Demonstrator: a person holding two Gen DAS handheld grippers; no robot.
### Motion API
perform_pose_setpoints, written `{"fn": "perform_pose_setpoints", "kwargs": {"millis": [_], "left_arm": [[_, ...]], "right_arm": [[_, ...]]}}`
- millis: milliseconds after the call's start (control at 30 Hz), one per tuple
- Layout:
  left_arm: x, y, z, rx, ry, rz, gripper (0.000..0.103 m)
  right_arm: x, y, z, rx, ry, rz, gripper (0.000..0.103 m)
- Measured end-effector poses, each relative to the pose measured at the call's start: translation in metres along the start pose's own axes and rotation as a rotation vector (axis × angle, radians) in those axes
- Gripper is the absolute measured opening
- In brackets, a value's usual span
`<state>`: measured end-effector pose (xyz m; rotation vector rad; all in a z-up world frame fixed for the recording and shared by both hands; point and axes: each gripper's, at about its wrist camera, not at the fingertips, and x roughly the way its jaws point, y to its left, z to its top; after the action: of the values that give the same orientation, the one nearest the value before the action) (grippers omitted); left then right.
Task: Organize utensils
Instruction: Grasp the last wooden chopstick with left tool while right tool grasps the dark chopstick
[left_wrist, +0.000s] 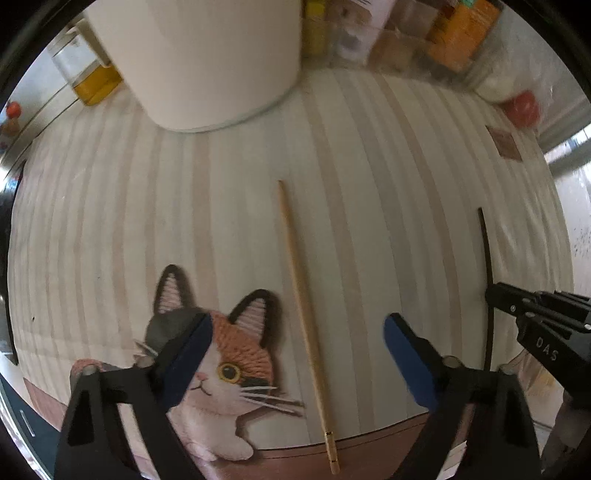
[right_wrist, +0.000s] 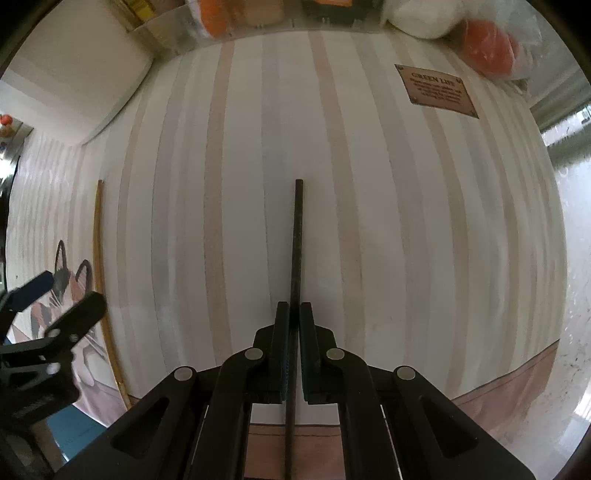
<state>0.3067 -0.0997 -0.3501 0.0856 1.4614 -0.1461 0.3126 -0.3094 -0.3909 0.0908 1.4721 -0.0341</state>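
Observation:
A light wooden chopstick (left_wrist: 304, 306) lies on the striped placemat (left_wrist: 369, 221), between the fingers of my open left gripper (left_wrist: 297, 354), which hovers over it. It also shows at the left of the right wrist view (right_wrist: 99, 258). My right gripper (right_wrist: 294, 314) is shut on a dark chopstick (right_wrist: 297, 236) that points away from me, low over the mat (right_wrist: 406, 240). The dark chopstick (left_wrist: 488, 266) and the right gripper (left_wrist: 517, 306) show at the right of the left wrist view. The left gripper (right_wrist: 55, 295) shows at the left of the right wrist view.
A white cylindrical container (left_wrist: 207, 55) stands at the far left of the mat. An oil bottle (left_wrist: 88, 74) is beside it. Packaged food (left_wrist: 443, 33) and a red item in plastic (right_wrist: 487, 40) line the far edge. A cat picture (left_wrist: 221, 369) is on the mat.

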Motion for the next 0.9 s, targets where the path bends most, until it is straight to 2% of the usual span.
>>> {"fn": "perform_pose_setpoints", "kwargs": {"millis": [33,133,200,267,300,400,467,733,833,900], "left_arm": [[0.002,-0.002,0.000,0.004,0.001,0.001,0.086],[0.004,-0.007,-0.001,0.016,-0.003,0.014,0.068],[0.009,-0.010,-0.002,0.024,0.005,0.014,0.033],[0.012,-0.011,-0.002,0.031,0.004,0.015,0.018],[0.013,-0.012,-0.003,0.041,-0.001,0.004,0.006],[0.013,-0.007,-0.002,0.027,-0.001,-0.020,0.005],[0.013,-0.004,0.000,0.020,-0.001,-0.029,0.004],[0.011,0.015,0.002,0.001,0.003,-0.033,0.004],[0.007,0.026,0.004,-0.009,0.013,-0.044,0.004],[0.006,0.034,-0.001,-0.020,0.021,-0.073,0.006]], "right_arm": [[0.001,-0.003,-0.001,0.003,-0.002,0.000,0.005],[0.002,-0.003,-0.004,0.007,-0.011,-0.003,0.005],[0.008,0.005,-0.007,0.017,-0.016,0.003,0.005],[0.009,0.002,-0.013,0.025,-0.018,0.009,0.005],[0.008,0.000,-0.011,0.025,-0.018,0.009,0.005],[0.006,-0.004,-0.009,0.029,-0.024,0.021,0.005],[0.010,0.014,-0.009,0.031,-0.032,0.032,0.005],[0.010,0.024,0.001,0.013,-0.043,0.061,0.005],[0.011,0.020,0.008,0.019,-0.011,0.101,0.006],[0.011,0.012,0.011,0.040,0.015,0.129,0.010]]}}
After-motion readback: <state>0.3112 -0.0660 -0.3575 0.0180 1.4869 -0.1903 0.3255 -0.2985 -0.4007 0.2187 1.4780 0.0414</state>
